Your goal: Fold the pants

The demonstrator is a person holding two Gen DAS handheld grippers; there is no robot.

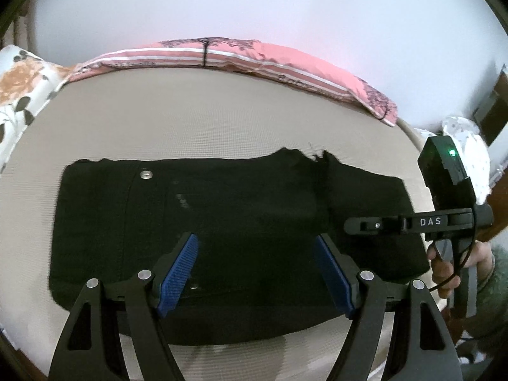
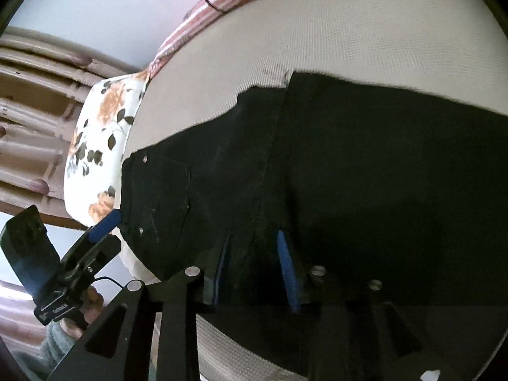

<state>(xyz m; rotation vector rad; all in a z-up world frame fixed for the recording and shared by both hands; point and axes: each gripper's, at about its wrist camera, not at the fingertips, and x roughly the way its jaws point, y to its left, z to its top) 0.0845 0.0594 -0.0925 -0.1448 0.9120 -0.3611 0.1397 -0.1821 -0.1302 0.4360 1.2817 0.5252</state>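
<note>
Black pants [image 1: 222, 209] lie folded into a wide block on the beige mattress [image 1: 190, 114], with a metal button [image 1: 146, 174] near the left end. My left gripper [image 1: 255, 241] hovers over the near edge of the pants, open, with nothing pinched between its blue pads [image 1: 181, 263]. My right gripper [image 1: 352, 225] reaches in side-on over the right end of the pants. In the right wrist view my right gripper [image 2: 254, 254] is low over the pants [image 2: 365, 174]. Its blue pads [image 2: 285, 263] stand apart with dark fabric between them, not clamped. The left gripper [image 2: 101, 225] sits at the lower left.
A pink striped pillow [image 1: 254, 54] lies along the far edge of the mattress. A floral pillow [image 1: 22, 89] [image 2: 101, 146] sits at the left end beside a wooden headboard [image 2: 31, 127]. A person's hand [image 1: 444, 270] holds the right gripper's handle off the right edge.
</note>
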